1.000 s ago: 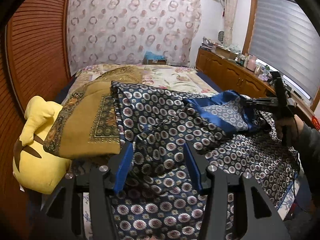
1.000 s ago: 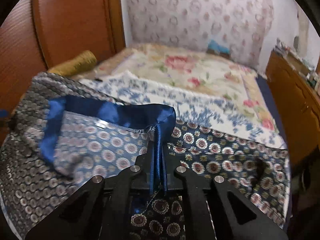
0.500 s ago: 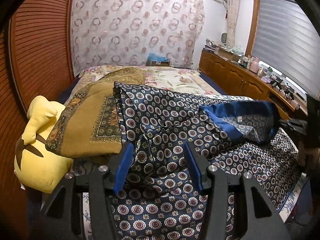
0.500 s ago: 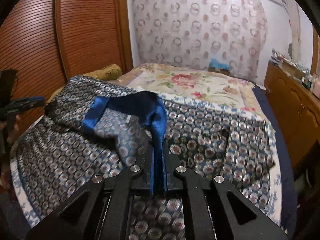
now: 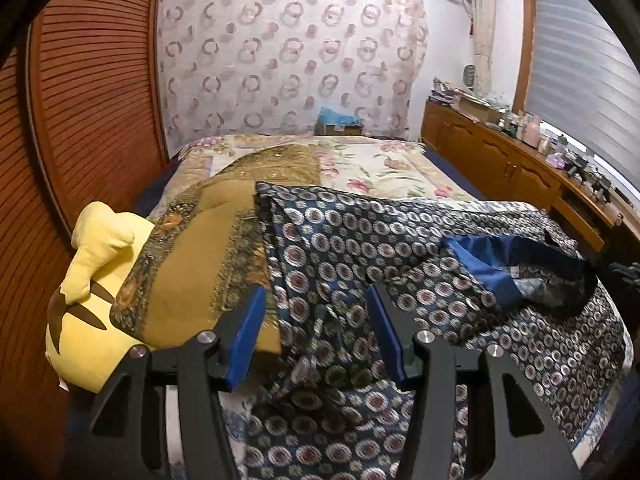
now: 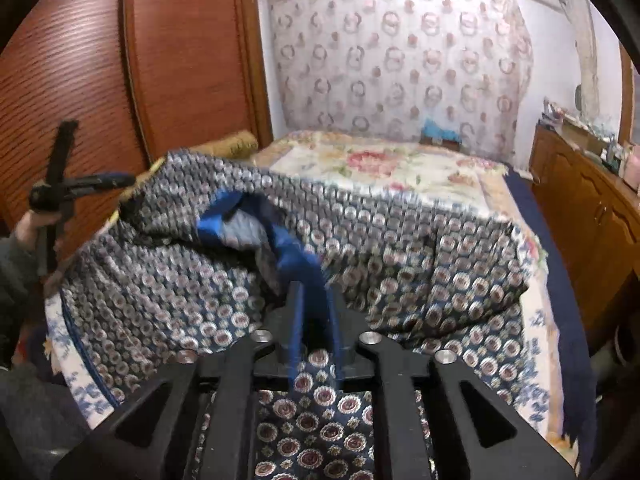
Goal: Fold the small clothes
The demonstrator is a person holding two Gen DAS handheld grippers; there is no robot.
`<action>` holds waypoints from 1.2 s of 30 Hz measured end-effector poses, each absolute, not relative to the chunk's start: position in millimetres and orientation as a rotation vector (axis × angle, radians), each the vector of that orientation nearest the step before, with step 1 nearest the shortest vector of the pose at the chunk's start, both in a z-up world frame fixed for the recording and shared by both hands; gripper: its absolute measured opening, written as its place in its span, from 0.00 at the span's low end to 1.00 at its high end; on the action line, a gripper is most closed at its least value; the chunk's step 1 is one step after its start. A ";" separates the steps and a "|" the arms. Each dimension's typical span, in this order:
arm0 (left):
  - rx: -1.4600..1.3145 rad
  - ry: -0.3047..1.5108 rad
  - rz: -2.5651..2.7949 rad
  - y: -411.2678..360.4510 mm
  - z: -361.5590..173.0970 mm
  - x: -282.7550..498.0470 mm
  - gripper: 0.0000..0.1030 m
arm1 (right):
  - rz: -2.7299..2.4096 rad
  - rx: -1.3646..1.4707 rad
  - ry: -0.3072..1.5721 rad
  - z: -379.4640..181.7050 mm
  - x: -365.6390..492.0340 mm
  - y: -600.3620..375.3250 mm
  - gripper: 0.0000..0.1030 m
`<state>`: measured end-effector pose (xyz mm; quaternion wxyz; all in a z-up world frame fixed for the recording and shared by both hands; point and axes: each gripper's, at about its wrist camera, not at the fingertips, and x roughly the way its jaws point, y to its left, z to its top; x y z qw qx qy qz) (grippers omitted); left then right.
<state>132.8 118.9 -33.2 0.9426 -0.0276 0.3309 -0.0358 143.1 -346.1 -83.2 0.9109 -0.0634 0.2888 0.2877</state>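
Note:
A dark blue garment (image 5: 360, 248) with a round medallion print and a plain blue lining (image 5: 492, 264) lies spread over the bed. It also fills the right wrist view (image 6: 420, 264). My left gripper (image 5: 316, 320) is open, its blue pads on either side of a fold of the garment near the front edge. My right gripper (image 6: 314, 312) is shut on the blue lined edge (image 6: 296, 256) and holds it up. The left gripper shows far left in the right wrist view (image 6: 104, 182).
A mustard patterned cloth (image 5: 200, 256) and a yellow plush toy (image 5: 92, 280) lie left of the garment. The floral bedspread (image 5: 380, 160) stretches behind. A wooden cabinet (image 5: 520, 160) with clutter runs along the right. A slatted wooden wardrobe (image 5: 80, 120) stands left.
My right gripper has pulled the blue lined edge rightward and back toward the bed's near side, stretching the garment flatter. My left gripper has stayed open over the fold.

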 end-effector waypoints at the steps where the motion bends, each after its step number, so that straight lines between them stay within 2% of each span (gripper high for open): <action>1: -0.053 0.680 -0.063 120.1 -34.0 135.9 0.50 | 0.594 -0.124 0.583 -78.0 142.6 -347.0 0.18; 2: -0.051 0.687 -0.056 121.2 -35.5 138.4 0.50 | 0.589 -0.121 0.569 -71.8 144.0 -347.3 0.21; 4: -0.054 0.703 -0.055 122.1 -39.6 140.8 0.50 | 0.572 -0.132 0.560 -66.4 150.3 -343.2 0.35; 5: -0.061 0.705 -0.069 122.4 -41.5 140.2 0.50 | 0.569 -0.136 0.562 -64.5 155.7 -339.2 0.37; 8: -0.070 0.701 -0.112 120.5 -44.8 133.8 0.50 | 0.580 -0.146 0.578 -63.8 172.4 -324.8 0.40; 9: -0.071 0.698 -0.124 119.2 -45.3 131.9 0.45 | 0.591 -0.153 0.586 -64.9 178.2 -317.4 0.41; 12: -0.060 0.704 -0.166 111.8 -46.4 127.6 0.42 | 0.629 -0.170 0.610 -68.9 192.6 -294.2 0.42; 18: 0.012 0.766 -0.177 97.3 -58.1 133.4 0.41 | 0.654 -0.219 0.743 -92.9 219.2 -258.8 0.42; 22: 0.046 0.779 -0.181 92.7 -64.1 129.3 0.14 | 0.682 -0.248 0.825 -111.4 227.1 -245.0 0.42; 24: 0.059 0.781 -0.179 91.6 -65.3 127.3 0.05 | 0.672 -0.270 0.843 -119.0 229.7 -241.9 0.42; 25: 0.062 0.775 -0.178 92.0 -65.1 124.8 0.01 | 0.663 -0.284 0.850 -123.2 231.1 -241.1 0.40; 26: 0.065 0.767 -0.174 92.0 -64.4 122.3 0.00 | 0.653 -0.294 0.854 -126.1 232.3 -241.5 0.33; 27: 0.067 0.748 -0.169 92.5 -62.5 117.0 0.00 | 0.655 -0.293 0.855 -128.7 232.8 -243.5 0.14; 28: 0.067 0.739 -0.167 92.5 -61.7 113.8 0.00 | 0.687 -0.275 0.855 -129.4 231.3 -246.0 0.03; 36: -0.001 0.670 -0.148 107.0 -57.6 63.8 0.00 | 0.750 -0.173 0.715 -107.2 173.1 -279.9 0.02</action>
